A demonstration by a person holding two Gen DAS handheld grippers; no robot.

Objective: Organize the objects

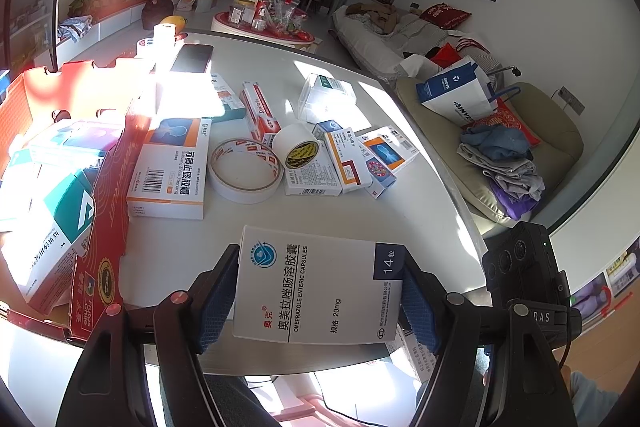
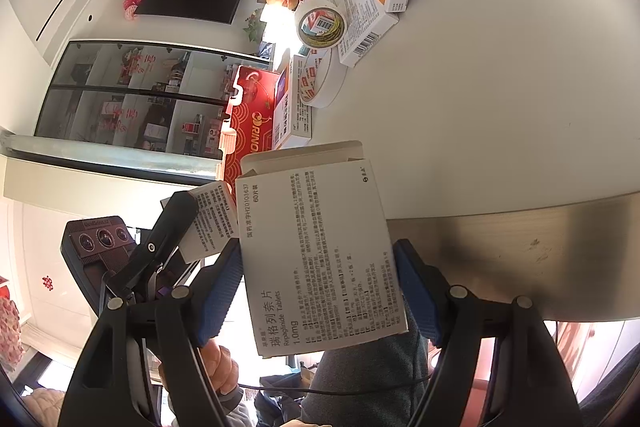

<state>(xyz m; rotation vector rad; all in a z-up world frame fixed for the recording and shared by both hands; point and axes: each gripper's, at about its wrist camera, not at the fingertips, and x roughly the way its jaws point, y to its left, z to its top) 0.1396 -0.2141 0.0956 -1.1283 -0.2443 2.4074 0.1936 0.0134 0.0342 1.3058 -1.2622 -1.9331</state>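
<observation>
Left gripper [image 1: 320, 297] is pinching omeprazole capsule box [image 1: 316, 287] over counter [image 1: 400, 211] near edge; right gripper [image 2: 320, 291] is pinching repaglinide tablet box [image 2: 320, 259].

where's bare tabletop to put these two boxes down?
Free: the near strip of table between the red carton and the held capsule box, and the right side beyond the box cluster. Crowded: the middle, around the tape rolls, and the carton itself.
</observation>
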